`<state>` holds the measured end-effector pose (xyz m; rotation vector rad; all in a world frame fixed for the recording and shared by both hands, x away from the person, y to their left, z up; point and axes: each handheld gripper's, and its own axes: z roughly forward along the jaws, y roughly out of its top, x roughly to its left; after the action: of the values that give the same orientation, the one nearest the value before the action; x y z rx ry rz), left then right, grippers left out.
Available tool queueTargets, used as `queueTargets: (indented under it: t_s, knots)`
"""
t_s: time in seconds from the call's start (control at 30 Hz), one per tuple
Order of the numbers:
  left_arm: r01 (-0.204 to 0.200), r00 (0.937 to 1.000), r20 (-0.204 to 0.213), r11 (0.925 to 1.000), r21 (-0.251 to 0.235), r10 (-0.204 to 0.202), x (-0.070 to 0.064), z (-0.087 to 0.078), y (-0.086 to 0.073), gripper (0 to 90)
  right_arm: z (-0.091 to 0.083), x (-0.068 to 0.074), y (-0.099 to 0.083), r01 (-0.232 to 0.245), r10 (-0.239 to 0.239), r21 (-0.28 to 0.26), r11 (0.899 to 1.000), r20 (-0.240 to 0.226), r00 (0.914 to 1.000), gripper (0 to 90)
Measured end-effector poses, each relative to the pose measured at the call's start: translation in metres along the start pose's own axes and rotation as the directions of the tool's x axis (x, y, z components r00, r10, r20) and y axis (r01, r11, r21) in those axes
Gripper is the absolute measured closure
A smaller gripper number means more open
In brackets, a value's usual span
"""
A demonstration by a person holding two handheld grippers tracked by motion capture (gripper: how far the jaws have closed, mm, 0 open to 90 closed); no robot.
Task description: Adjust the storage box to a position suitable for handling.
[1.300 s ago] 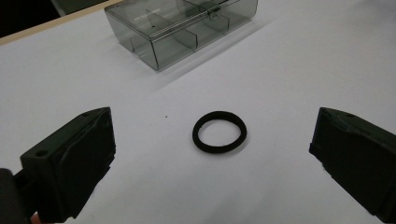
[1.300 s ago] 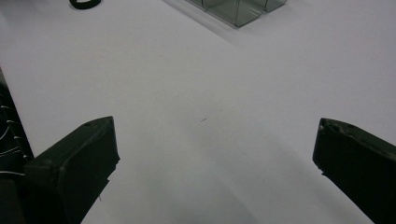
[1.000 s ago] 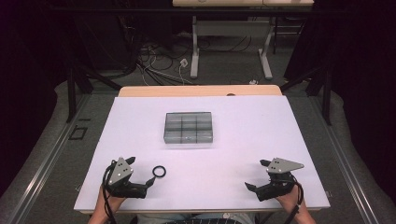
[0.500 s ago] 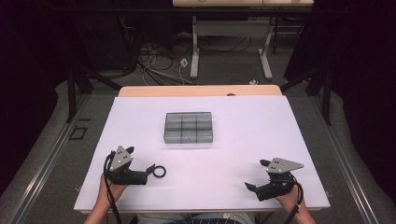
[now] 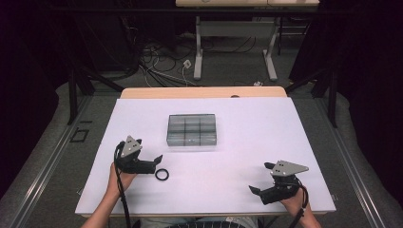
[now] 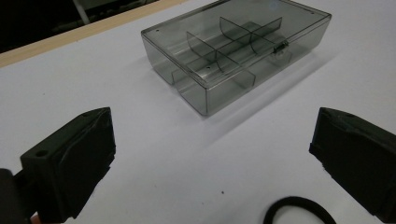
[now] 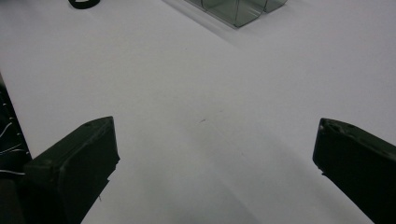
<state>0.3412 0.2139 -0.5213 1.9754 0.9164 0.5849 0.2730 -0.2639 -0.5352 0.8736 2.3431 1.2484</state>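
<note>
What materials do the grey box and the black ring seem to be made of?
Grey box: probably hard, smoke-tinted clear plastic with a glossy finish, since its inner dividers show through the lid. Black ring: perhaps rubber or elastic fabric, thin and matte with no shine; the look leaves it open.
</note>
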Motion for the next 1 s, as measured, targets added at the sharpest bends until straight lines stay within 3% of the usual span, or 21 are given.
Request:
queueTargets:
  t_s: [0.23, 0.37, 0.57, 0.6, 0.73, 0.77, 0.87, 1.0]
  knots:
    - [0.03, 0.9991, -0.029, 0.9994, 0.016, -0.029, 0.012, 0.018, 0.013, 0.1, -0.001, -0.001, 0.0, 0.005, -0.005, 0.004, 1.0, -0.004, 1.0, 0.0]
    - [0.067, 0.9957, -0.066, 0.9971, 0.037, -0.064, 0.019, 0.028, 0.021, 0.1, -0.001, -0.002, 0.0, 0.001, -0.001, 0.003, 1.0, 0.005, 1.0, 0.0]
    - [0.08, 0.9927, -0.095, 0.9949, 0.06, -0.074, 0.028, 0.04, 0.03, 1.6, -0.001, -0.002, 0.0, -0.004, 0.004, 0.018, 1.0, 0.001, 1.0, 0.0]
    - [0.102, 0.9906, -0.098, 0.9928, 0.062, -0.096, 0.032, 0.046, 0.032, 2.9, 0.0, -0.002, 0.0, -0.007, 0.007, 0.004, 1.0, -0.001, 1.0, 0.0]
    - [0.135, 0.9859, -0.109, 0.9882, 0.072, -0.127, 0.037, 0.055, 0.035, 12.5, 0.0, -0.001, 0.0, -0.003, 0.003, -0.004, 1.0, -0.002, 1.0, 0.0]
    - [0.149, 0.9809, -0.137, 0.9865, 0.069, -0.138, 0.039, 0.059, 0.036, 19.6, 0.0, -0.001, 0.0, -0.003, 0.003, -0.004, 1.0, -0.002, 1.0, 0.0]
    - [0.146, 0.9783, -0.159, 0.9863, 0.077, -0.132, 0.042, 0.063, 0.037, 35.9, 0.0, -0.001, 0.0, -0.001, 0.001, -0.005, 1.0, -0.003, 1.0, 0.0]
    - [0.14, 0.9813, -0.148, 0.9843, 0.108, -0.123, 0.048, 0.074, 0.041, 61.6, 0.0, -0.002, 0.0, 0.003, -0.003, -0.002, 1.0, -0.006, 1.0, 0.0]
